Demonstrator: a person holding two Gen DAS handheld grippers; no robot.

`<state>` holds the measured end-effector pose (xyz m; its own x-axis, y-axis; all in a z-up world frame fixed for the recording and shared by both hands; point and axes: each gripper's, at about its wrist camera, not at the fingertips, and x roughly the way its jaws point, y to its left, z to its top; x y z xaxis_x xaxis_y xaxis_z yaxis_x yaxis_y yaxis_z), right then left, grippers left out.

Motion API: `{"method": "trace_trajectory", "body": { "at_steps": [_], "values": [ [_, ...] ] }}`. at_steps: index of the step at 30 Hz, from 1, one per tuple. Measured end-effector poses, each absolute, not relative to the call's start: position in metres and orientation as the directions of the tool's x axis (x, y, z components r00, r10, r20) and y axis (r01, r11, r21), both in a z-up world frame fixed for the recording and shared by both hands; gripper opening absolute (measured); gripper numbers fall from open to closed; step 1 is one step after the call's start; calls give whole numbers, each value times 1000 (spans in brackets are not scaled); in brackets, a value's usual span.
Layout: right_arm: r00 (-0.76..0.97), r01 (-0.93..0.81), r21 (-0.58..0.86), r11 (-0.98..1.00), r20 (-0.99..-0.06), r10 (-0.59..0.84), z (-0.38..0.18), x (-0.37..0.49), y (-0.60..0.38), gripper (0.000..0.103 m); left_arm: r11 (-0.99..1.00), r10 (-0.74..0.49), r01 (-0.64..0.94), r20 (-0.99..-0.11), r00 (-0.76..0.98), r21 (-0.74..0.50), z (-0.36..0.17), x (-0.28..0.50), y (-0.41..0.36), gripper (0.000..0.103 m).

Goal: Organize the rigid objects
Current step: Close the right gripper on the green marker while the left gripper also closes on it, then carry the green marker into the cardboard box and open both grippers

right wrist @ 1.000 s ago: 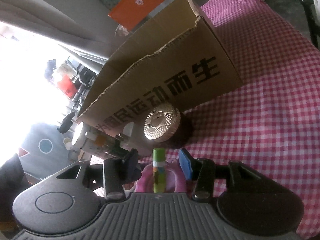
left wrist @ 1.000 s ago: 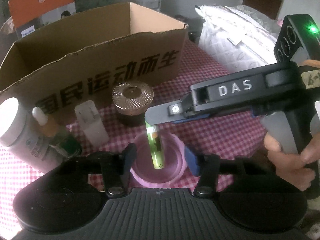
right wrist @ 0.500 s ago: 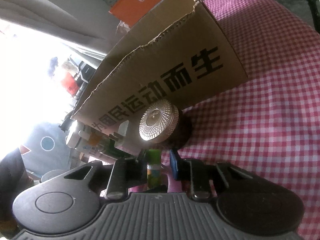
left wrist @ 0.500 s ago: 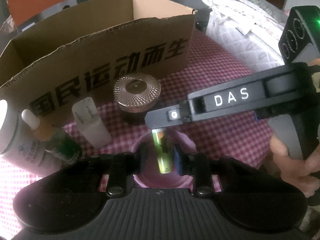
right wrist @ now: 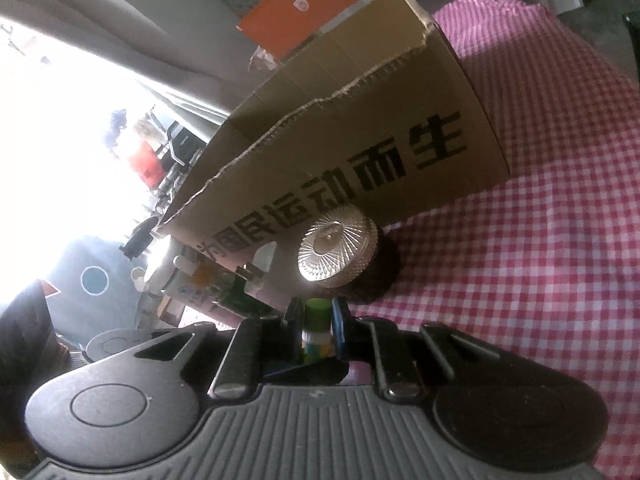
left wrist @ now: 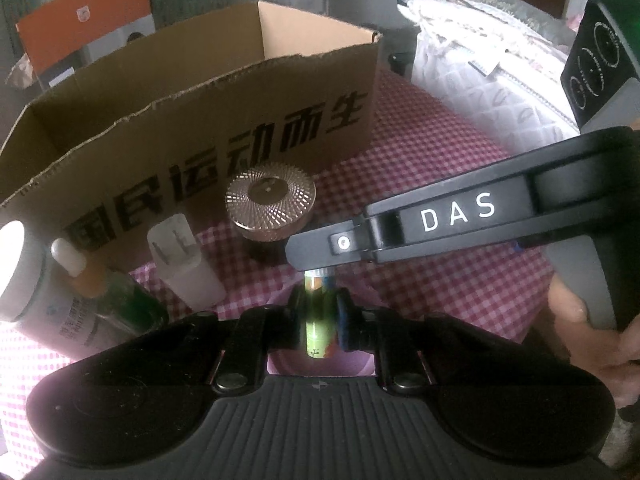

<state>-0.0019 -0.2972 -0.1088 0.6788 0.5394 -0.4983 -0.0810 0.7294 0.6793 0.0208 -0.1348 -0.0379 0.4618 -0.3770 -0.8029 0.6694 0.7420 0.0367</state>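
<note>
With both grippers clamped on one green tube (left wrist: pixel 316 320), left gripper (left wrist: pixel 318 318) low and right gripper (right wrist: pixel 318 330) near the cap, it stands over a pink bowl (left wrist: pixel 280 360). Risk: opposed pulls could twist it loose (judgement). Jar (left wrist: pixel 270 210), bottles (left wrist: pixel 104 296) and box (left wrist: pixel 200 128) crowd the far side.

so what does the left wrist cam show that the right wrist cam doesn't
Only the left wrist view shows the right gripper from outside, the hand holding it, and the white padded bag.

Only the right wrist view shows the bright window and the green cap of the tube.

Both show the green tube clamped in shut jaws, the cardboard box, the gold-lidded jar and the pink checked cloth.
</note>
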Motion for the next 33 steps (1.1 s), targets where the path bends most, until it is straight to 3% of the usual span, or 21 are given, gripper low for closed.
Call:
{"method": "trace_trajectory", "body": {
  "at_steps": [6, 14, 21, 27, 33],
  "values": [
    [699, -109, 663, 740, -479, 532, -88, -13, -292, 16, 744, -400, 666, -762, 508, 54, -18, 9, -127, 15],
    [757, -253, 547, 798, -402, 515, -18, -10, -272, 17, 785, -419, 611, -642, 642, 99, 39, 12, -107, 15],
    [725, -365, 506, 781, -372, 580, 28, 49, -253, 17, 860, -392, 510, -594, 703, 35, 76, 61, -84, 15],
    [595, -348, 581, 736, -470, 652, 27, 142, -234, 17, 911, -341, 409, -660, 670, -56, 70, 132, -64, 15],
    [431, -226, 679, 699, -574, 696, -7, 222, -224, 17, 936, -269, 346, -766, 585, -64, 43, 191, -60, 15]
  ]
}}
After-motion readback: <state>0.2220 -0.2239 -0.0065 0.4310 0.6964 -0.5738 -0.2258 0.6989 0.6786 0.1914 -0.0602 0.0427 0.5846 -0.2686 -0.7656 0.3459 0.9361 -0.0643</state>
